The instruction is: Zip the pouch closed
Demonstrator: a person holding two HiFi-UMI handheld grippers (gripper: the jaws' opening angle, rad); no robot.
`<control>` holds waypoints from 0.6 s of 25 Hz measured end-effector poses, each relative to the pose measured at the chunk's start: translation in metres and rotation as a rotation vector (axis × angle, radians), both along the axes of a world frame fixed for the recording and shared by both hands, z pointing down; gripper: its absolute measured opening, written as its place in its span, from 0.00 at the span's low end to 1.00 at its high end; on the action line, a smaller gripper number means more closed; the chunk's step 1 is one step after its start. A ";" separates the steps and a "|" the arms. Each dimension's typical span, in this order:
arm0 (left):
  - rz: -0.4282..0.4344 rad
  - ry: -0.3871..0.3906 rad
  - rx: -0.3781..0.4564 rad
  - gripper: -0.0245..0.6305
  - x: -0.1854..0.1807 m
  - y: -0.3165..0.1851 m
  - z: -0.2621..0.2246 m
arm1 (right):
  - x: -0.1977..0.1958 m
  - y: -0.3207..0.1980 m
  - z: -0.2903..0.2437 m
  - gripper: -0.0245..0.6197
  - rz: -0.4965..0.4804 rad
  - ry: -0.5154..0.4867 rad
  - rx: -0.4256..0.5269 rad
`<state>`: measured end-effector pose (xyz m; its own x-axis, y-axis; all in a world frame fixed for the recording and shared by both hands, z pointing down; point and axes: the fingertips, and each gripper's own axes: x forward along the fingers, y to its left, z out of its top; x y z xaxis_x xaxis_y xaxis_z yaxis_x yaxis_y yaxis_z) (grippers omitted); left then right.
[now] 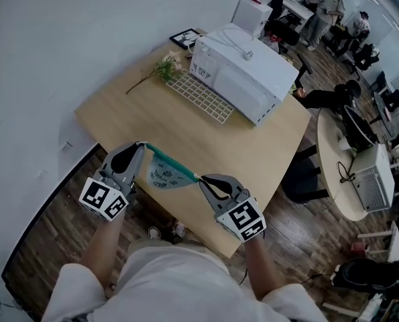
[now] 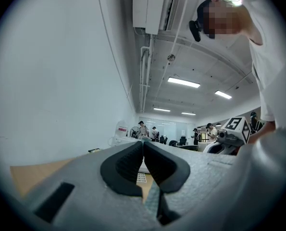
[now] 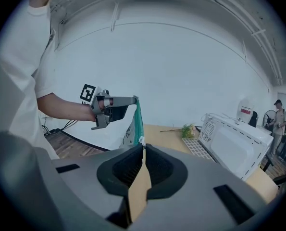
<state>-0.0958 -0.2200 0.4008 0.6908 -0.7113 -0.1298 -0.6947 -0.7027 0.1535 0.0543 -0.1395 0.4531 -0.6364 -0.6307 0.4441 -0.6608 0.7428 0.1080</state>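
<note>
Head view shows the pouch (image 1: 167,173) stretched in the air above the counter's (image 1: 186,129) near edge. The left gripper's (image 1: 141,146) fingers pinch one end and the right gripper's (image 1: 200,178) fingers pinch the other. The zip looks fully drawn, so only setting the pouch down seems left.

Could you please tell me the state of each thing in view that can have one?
pouch: hanging in the air, stretched between both tongs; zip looks closed.
left tongs: shut on one end of the pouch.
right tongs: shut on its other end.
microwave: door shut.
flower: lying flat on the table.
</note>
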 end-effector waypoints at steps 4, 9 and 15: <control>-0.010 0.015 0.006 0.07 -0.009 0.000 -0.004 | -0.002 -0.006 0.001 0.07 0.000 -0.009 -0.002; -0.046 0.020 -0.006 0.07 -0.025 -0.005 -0.001 | 0.004 -0.013 0.002 0.07 0.030 0.009 0.005; -0.159 0.022 -0.027 0.07 -0.072 -0.018 0.004 | 0.031 -0.031 -0.004 0.17 0.133 -0.011 0.025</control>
<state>-0.1682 -0.2381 0.4053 0.5667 -0.8147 -0.1228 -0.7929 -0.5798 0.1877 0.0849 -0.1704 0.4493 -0.5508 -0.7208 0.4207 -0.7545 0.6455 0.1180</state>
